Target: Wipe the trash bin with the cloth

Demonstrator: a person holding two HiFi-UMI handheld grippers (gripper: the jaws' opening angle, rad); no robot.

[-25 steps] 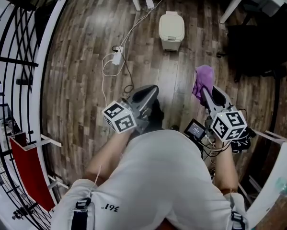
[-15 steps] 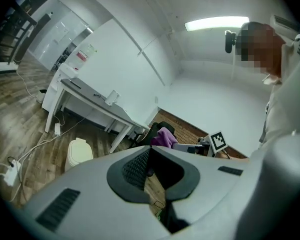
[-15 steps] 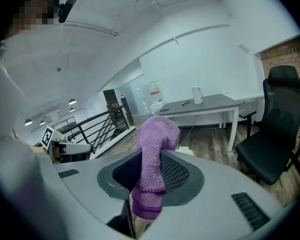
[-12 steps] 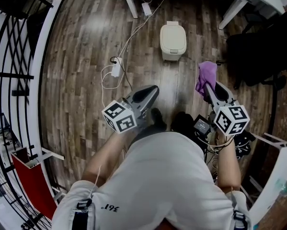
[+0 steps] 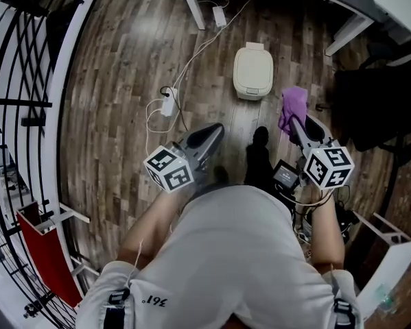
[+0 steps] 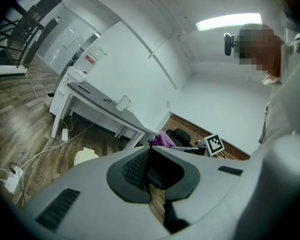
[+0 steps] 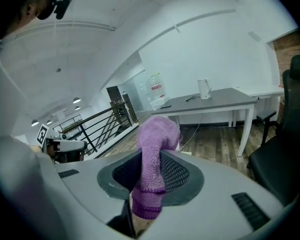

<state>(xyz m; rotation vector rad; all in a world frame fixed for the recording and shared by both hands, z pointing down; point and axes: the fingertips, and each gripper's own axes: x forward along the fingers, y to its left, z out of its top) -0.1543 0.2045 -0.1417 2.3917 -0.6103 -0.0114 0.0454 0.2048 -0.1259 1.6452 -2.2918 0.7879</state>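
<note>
Covering the room, wood-plank floor [image 5: 123, 81] bears the cream trash bin [image 5: 253, 72].

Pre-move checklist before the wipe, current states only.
1. Cloth clamped in right gripper: ok.
2. Left gripper shut, empty: ok.
3. Trash bin upright, lid down: ok.
4. Cloth touching bin: not ok, apart.
5. Floor cable lies left of bin, off the direct path: ok.
6. Which bin faces need wiping: cannot tell.
</note>
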